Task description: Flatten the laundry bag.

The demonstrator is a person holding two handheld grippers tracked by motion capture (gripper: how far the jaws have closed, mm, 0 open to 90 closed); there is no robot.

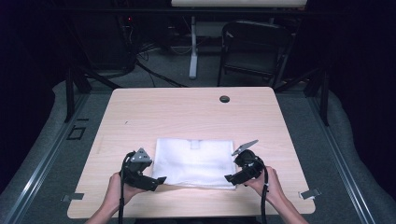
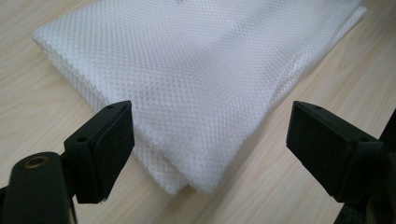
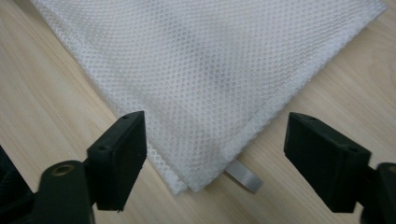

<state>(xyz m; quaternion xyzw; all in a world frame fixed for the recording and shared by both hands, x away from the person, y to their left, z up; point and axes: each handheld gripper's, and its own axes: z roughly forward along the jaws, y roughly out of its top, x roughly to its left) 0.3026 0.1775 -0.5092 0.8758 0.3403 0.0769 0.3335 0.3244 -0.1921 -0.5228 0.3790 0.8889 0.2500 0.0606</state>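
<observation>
— From the high view, we are looking forward and down over the whole table (image 1: 140, 107), far off.

— And in the two gripper views we are sitting close, facing along each pair of jaws at a near corner of the same white mesh cloth (image 1: 194, 163) (image 2: 196, 79) (image 3: 219, 74).

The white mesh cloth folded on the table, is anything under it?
A small grey strip pokes out from beneath a near corner of the folded white mesh cloth, on the light wooden table. How far it runs underneath is covered.
</observation>
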